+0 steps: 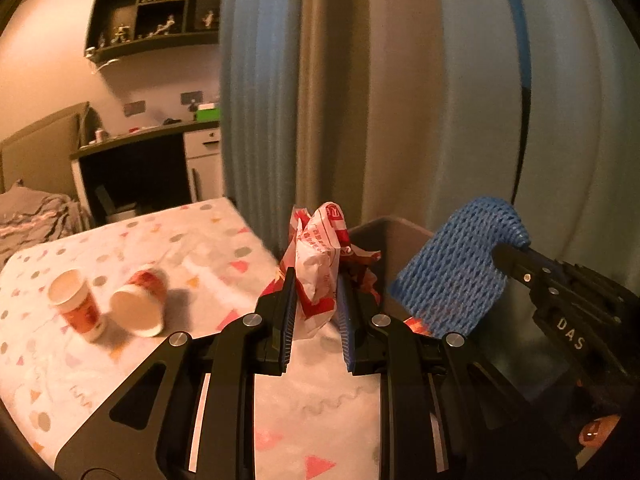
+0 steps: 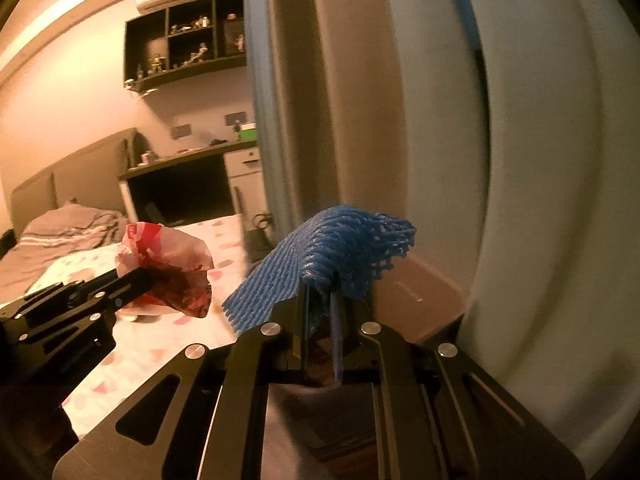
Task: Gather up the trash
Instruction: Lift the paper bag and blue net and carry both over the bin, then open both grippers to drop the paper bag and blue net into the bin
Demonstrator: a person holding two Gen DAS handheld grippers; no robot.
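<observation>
My left gripper (image 1: 316,292) is shut on a crumpled red-and-white paper wrapper (image 1: 318,256), held above the table's right edge; the wrapper also shows in the right wrist view (image 2: 168,264). My right gripper (image 2: 320,300) is shut on a blue foam net sleeve (image 2: 340,252), which also shows in the left wrist view (image 1: 460,268), hanging over a grey bin (image 1: 384,232). Two red-and-white paper cups lie on the table: one upright (image 1: 76,304), one on its side (image 1: 140,304).
The table (image 1: 200,240) has a white cloth with coloured dots and triangles. Blue and grey curtains (image 1: 360,100) hang right behind the bin. A bed (image 2: 68,232), a desk (image 1: 140,152) and a wall shelf (image 1: 156,12) stand at the back left.
</observation>
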